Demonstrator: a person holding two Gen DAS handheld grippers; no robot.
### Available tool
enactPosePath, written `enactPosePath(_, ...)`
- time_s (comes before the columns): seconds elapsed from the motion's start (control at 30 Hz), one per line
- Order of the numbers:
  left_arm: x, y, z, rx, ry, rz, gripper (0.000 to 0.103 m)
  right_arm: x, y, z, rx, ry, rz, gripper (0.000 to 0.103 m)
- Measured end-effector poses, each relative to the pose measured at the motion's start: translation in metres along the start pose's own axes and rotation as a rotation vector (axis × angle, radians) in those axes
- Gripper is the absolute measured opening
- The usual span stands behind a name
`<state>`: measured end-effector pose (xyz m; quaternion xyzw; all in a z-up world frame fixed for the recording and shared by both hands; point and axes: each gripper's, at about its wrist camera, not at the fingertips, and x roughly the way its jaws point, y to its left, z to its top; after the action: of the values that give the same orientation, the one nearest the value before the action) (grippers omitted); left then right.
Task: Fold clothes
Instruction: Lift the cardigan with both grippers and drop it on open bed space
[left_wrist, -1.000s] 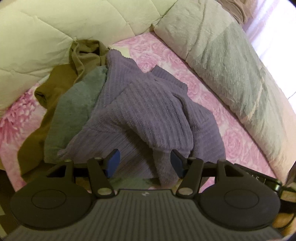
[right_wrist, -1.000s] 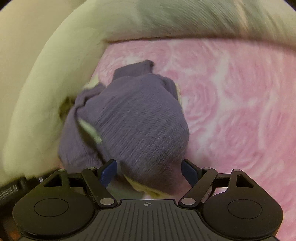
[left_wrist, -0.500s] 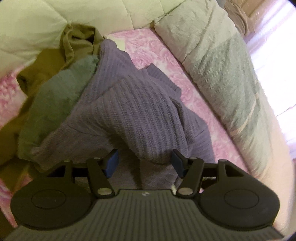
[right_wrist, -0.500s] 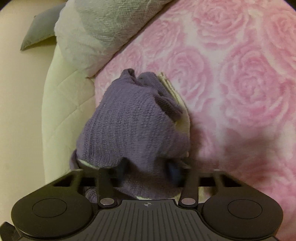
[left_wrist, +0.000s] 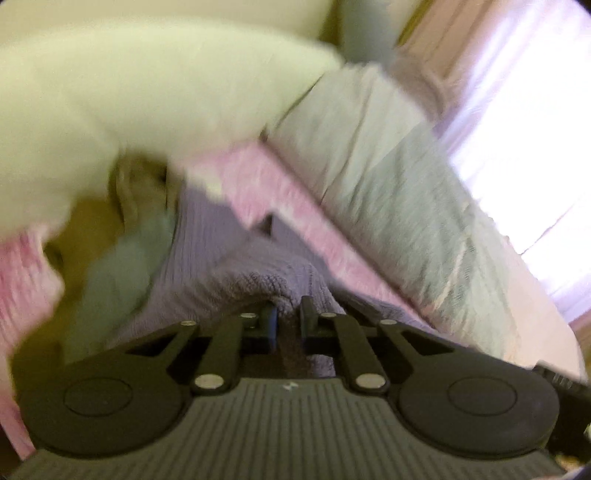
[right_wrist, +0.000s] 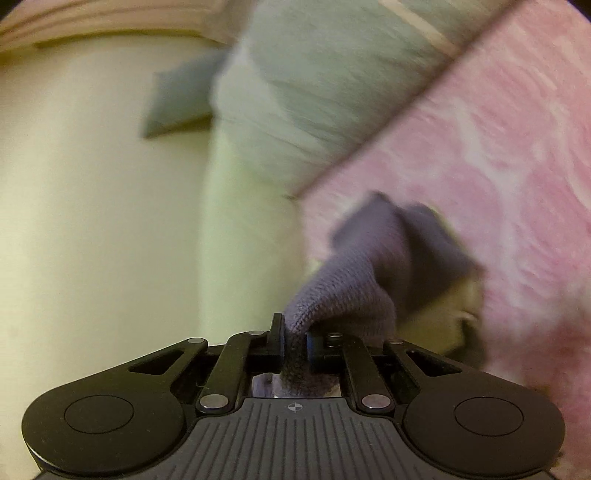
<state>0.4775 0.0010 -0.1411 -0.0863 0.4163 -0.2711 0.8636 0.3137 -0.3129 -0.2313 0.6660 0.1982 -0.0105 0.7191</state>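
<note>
Right wrist view: the right gripper (right_wrist: 295, 338) is closing, pads already pinching a bunch of the purple knit sweater (right_wrist: 373, 266); the left gripper (left_wrist: 286, 321), also closing, nips another fold. The sweater trails onto the pink rose bedsheet (right_wrist: 498, 147), beside an olive garment (left_wrist: 92, 218). This looks like the pick-up step; next, spread it flat.

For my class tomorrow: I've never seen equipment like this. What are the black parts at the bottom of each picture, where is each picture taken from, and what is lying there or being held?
No robot here: a person holds a two-finger tool in each hand, and a wide-angle camera on each looks along its fingers. One picture comes from the left hand-held gripper, the other from the right hand-held gripper. Both sets of jaws are closing on a purple knitted sweater, whose fabric is pinched between them. It lies on a pink rose-patterned bedsheet, beside a grey-green garment, a cream quilt and a grey-and-white pillow. The pictures are blurred.
</note>
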Motion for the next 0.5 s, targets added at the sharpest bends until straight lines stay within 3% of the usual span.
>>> enactPosePath(0.2,-0.098,-0.052,0.026,0.114,-0.187,-0.129,0.008,-0.055,0.075,0.011,-0.124,-0.122,0.206,0.008)
enactPosePath(0.33,-0.157,-0.104,0.020,0.216,-0.275,-0.250,0.008,-0.116,0.118,0.021,-0.203,-0.226,0.300,0.008)
enactPosePath(0.5,-0.223,-0.172,-0.001,0.314,-0.327,-0.425,0.008,-0.209,0.161,0.026,-0.310,-0.347,0.390,0.008)
